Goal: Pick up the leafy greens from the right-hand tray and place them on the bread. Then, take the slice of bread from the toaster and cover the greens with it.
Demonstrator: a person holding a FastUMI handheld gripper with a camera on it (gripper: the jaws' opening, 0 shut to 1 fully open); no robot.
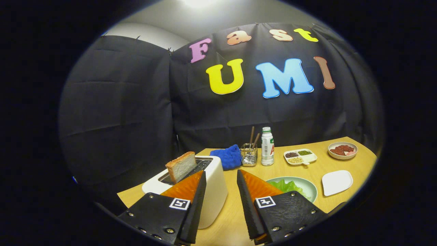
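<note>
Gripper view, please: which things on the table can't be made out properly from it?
- Green plate: near part hidden by the right finger, so whether bread lies under the greens can't be told.
- Toaster: front hidden by the left finger; the bread slice partly sunk in the slot.
- Divided dish and bowl: contents too small to identify.
- Gripper: open, holding nothing.

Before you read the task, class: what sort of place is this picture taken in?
Probably a staged kitchen table in a recording booth: a white toaster holding a bread slice, a green plate of leafy greens, and small food dishes on a wooden table. The open gripper holds nothing.
</note>
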